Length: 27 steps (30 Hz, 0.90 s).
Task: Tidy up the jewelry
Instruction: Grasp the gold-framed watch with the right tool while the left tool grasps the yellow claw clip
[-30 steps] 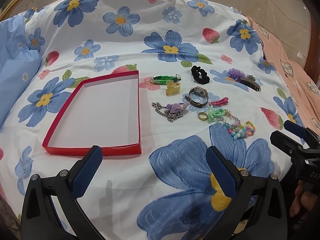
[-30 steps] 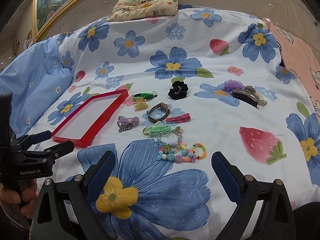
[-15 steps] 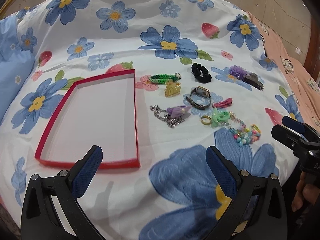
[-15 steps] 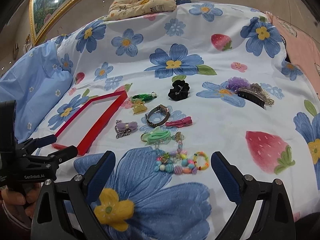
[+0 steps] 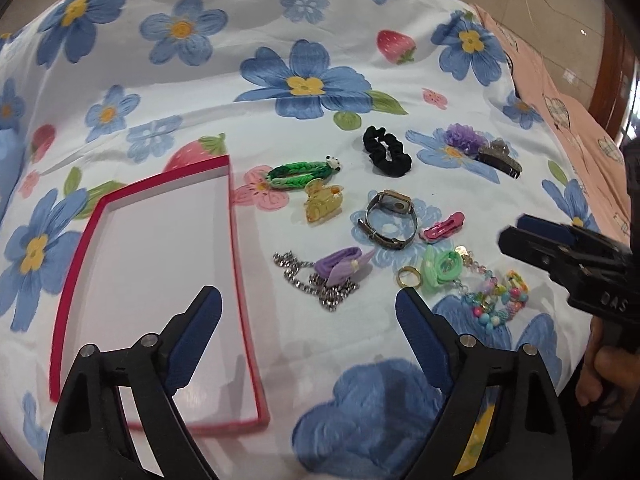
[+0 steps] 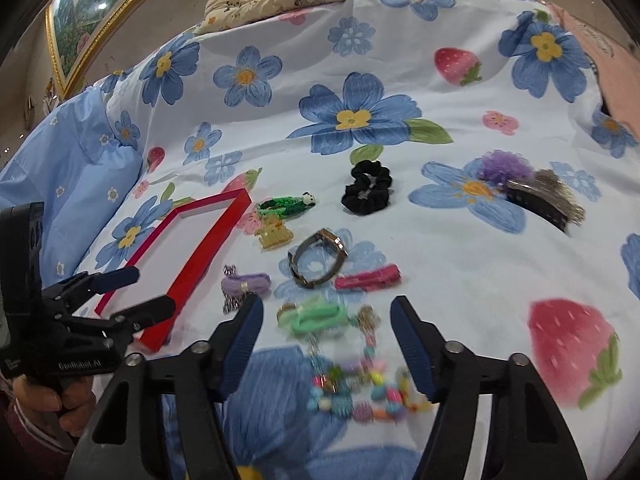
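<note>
On the flowered bedspread (image 5: pixel 320 32), the red tray (image 5: pixel 156 280) lies left, with the left gripper (image 5: pixel 308 316) over its near right corner, jaws closing on nothing. Right of it lies the jewelry: chain (image 5: pixel 316 284), watch (image 5: pixel 390 218), beads (image 6: pixel 356 392), and the right gripper (image 6: pixel 326 322), its jaws closing, straddles the beads without touching them.

Bright, even light; fisheye bending at edges; right view's foreground blurred, perhaps motion.
</note>
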Each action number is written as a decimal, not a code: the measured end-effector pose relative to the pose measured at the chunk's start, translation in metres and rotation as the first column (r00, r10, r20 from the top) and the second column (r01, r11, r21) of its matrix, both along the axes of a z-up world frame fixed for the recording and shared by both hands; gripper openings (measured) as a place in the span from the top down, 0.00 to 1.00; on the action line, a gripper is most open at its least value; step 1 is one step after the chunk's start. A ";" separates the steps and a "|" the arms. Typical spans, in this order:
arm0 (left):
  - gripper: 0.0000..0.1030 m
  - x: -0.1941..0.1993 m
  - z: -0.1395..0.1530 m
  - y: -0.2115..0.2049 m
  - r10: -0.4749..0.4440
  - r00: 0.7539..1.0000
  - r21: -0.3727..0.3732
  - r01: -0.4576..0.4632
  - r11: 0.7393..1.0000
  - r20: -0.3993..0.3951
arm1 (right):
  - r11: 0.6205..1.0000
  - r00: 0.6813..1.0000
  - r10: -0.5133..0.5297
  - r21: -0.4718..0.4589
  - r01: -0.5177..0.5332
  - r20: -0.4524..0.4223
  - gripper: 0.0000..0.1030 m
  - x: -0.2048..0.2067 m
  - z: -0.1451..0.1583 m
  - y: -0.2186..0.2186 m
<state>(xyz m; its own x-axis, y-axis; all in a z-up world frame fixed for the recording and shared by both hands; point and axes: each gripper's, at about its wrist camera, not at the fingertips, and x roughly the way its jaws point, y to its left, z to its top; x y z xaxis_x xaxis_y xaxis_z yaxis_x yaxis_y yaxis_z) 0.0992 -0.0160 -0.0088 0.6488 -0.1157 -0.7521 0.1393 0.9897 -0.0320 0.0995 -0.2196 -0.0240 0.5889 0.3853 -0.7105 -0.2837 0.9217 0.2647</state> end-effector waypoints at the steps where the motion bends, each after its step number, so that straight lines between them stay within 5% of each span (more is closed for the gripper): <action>1: 0.13 0.006 0.000 -0.001 -0.004 1.000 -0.002 0.004 1.000 -0.008 | 1.000 1.000 0.003 0.001 -0.003 -0.006 0.39 0.005 -0.002 0.002; 21: 0.19 0.132 -0.037 -0.005 -0.018 0.986 -0.001 0.018 1.000 -0.167 | 0.998 0.977 0.063 0.001 -0.064 -0.201 0.74 0.102 -0.068 0.031; 27: 0.36 0.148 -0.048 -0.011 -0.037 0.976 0.010 0.040 0.999 -0.214 | 0.999 0.975 0.053 0.015 -0.051 -0.215 0.87 0.108 -0.074 0.028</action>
